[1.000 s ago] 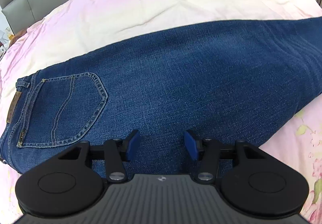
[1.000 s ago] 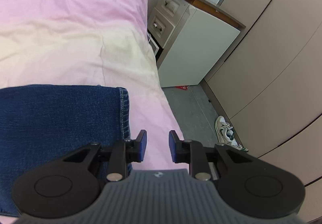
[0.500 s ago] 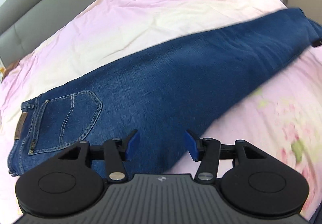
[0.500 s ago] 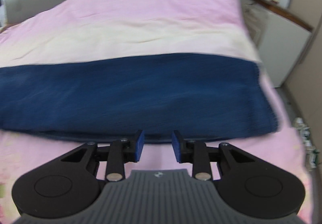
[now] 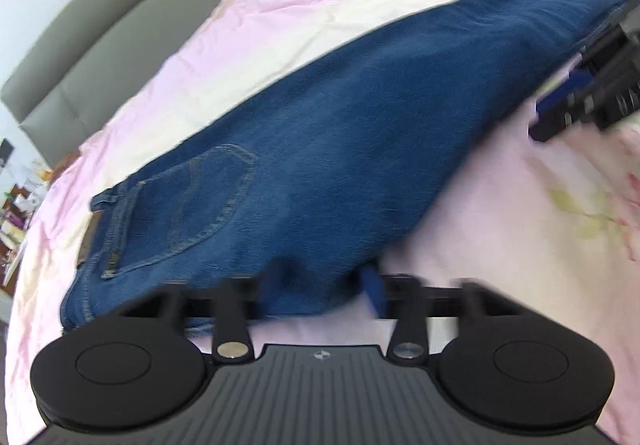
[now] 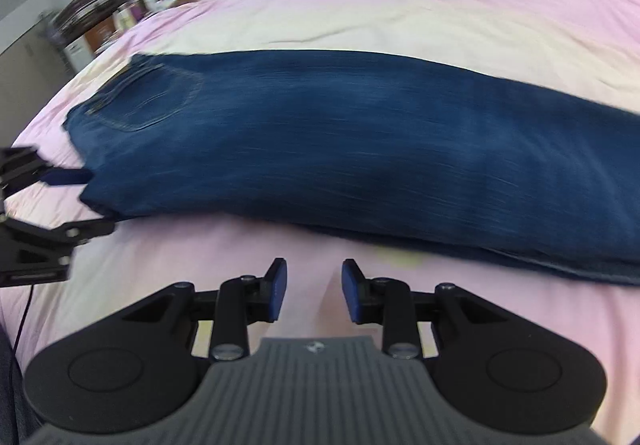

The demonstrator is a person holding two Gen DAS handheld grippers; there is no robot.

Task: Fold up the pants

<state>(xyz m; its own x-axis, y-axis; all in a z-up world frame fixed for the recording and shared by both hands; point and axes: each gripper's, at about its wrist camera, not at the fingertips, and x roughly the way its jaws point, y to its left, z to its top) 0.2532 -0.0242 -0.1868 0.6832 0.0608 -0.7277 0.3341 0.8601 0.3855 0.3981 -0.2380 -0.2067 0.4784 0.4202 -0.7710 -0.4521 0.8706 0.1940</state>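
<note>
Dark blue jeans (image 5: pixel 340 149) lie flat and lengthwise across the pink bed sheet (image 5: pixel 520 225), back pocket and waistband to the left. My left gripper (image 5: pixel 324 281) sits at the near edge by the seat. Its jaws are closing with the denim edge between them, though no firm pinch shows. In the right wrist view the left gripper (image 6: pixel 76 203) straddles that same edge of the jeans (image 6: pixel 360 141). My right gripper (image 6: pixel 314 293) hovers over bare sheet just short of the leg's near edge, its jaws narrowly apart with nothing between them. It also shows at the left view's right side (image 5: pixel 556 113).
A grey padded headboard (image 5: pixel 100 37) runs behind the bed. Cluttered shelves (image 6: pixel 92 25) stand beyond the far left side. Pink sheet (image 6: pixel 400 5) stretches wide behind the jeans, with a floral patch (image 5: pixel 592 213) in front. A thin cable (image 6: pixel 24 317) hangs below the left gripper.
The right gripper swung from the bed's far end, by the cabinet, to the jeans' near edge. The left gripper slid to the seat edge, and denim now sits between its jaws.
</note>
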